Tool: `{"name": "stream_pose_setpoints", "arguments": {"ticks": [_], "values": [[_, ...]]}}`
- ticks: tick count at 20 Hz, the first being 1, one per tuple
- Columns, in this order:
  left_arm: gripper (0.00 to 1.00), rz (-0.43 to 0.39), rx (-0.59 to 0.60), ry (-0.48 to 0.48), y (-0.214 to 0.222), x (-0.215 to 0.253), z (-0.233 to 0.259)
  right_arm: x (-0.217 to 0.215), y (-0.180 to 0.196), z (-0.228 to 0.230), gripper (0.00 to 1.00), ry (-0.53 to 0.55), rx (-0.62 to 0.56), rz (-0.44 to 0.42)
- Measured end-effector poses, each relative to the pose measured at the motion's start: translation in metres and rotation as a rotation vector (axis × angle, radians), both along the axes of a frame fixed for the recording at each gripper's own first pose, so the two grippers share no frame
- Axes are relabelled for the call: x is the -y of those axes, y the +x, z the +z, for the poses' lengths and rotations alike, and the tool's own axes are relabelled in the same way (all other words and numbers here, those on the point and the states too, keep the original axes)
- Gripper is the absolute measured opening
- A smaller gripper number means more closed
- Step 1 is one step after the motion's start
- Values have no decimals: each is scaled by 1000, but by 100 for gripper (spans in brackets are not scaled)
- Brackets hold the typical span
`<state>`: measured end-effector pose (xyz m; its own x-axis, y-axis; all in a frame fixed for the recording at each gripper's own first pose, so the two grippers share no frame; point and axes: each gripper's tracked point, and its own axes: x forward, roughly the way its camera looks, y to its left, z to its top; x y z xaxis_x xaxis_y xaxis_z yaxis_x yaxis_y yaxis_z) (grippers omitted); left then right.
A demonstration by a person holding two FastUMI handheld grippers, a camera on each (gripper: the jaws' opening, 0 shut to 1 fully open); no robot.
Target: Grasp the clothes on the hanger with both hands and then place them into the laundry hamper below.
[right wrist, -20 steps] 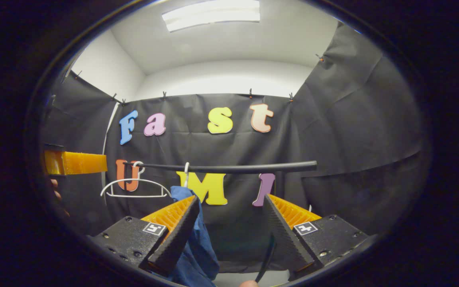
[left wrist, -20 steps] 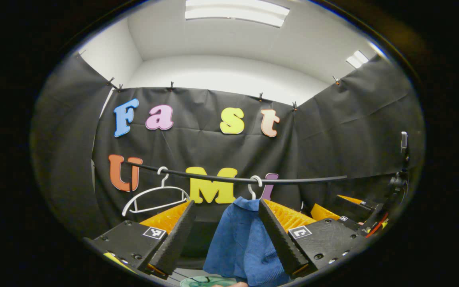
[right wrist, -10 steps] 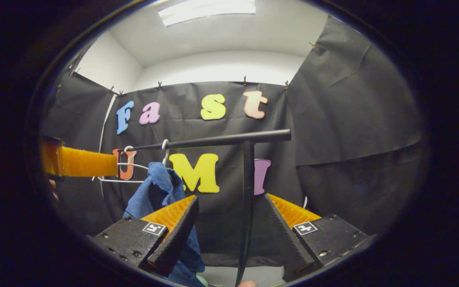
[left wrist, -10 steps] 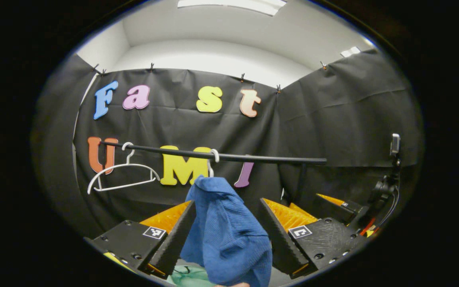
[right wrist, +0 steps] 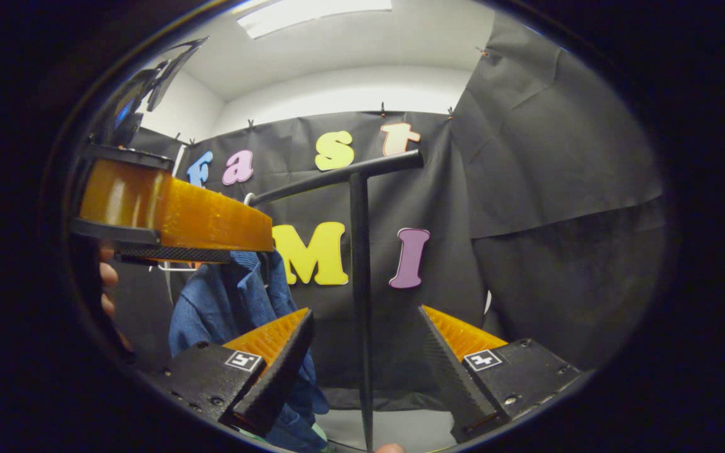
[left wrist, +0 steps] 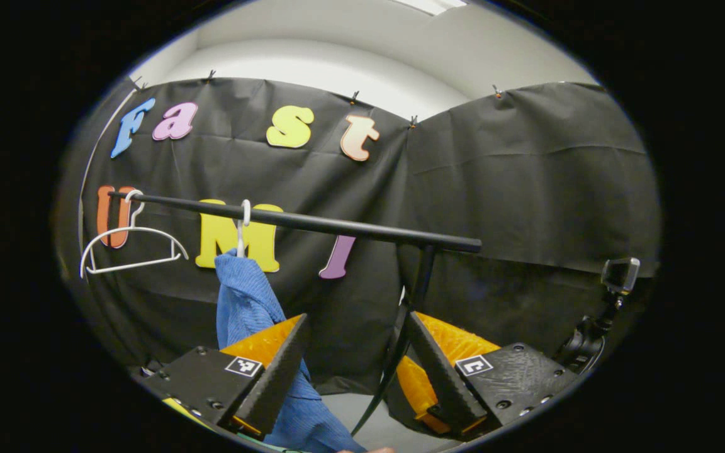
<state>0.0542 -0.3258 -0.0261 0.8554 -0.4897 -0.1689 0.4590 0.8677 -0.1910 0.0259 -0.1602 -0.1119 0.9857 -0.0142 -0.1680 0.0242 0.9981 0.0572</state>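
On the rail (left wrist: 312,222), the blue garment (left wrist: 246,302) hangs from its hanger (left wrist: 241,234). Both grippers, left (left wrist: 353,365) and right (right wrist: 362,362), stand with jaws open, gripping nothing. Closing off-centre risks pinching the upright post (right wrist: 360,302) instead.

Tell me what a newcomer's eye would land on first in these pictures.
First, the blue garment drooping from a white hanger on the black rail, beside the left tongs, which stand open with nothing between them. Next, the bare white hanger farther along the rail. In the right gripper view, the rail's upright post rises between the open right tongs.
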Motion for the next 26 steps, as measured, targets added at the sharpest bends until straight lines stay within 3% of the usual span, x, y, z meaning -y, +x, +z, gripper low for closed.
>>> {"name": "stream_pose_setpoints", "arguments": {"ticks": [4, 8, 12, 13, 17, 20, 21, 26], "values": [[87, 84, -50, 84, 5, -18, -16, 3, 1, -7, 100, 9, -18, 16], [91, 187, -94, 174, 2, -56, -27, -19, 6, -6, 100, 0, -17, 56], [87, 247, -129, 208, -1, -105, -42, -54, 13, -3, 100, -15, -2, 60], [94, 256, -133, 218, -1, -117, -46, -63, 16, -3, 100, -18, -2, 57], [91, 282, -142, 240, 15, -160, -67, -92, 28, -10, 100, -33, -27, 16], [89, 259, -116, 244, 25, -172, -73, -111, 33, -20, 100, -59, -54, -23], [97, 251, -107, 251, 28, -174, -75, -115, 36, -22, 100, -74, -62, -43], [94, 274, -80, 273, 51, -192, -90, -117, 50, -52, 100, -111, -147, -151]]}}
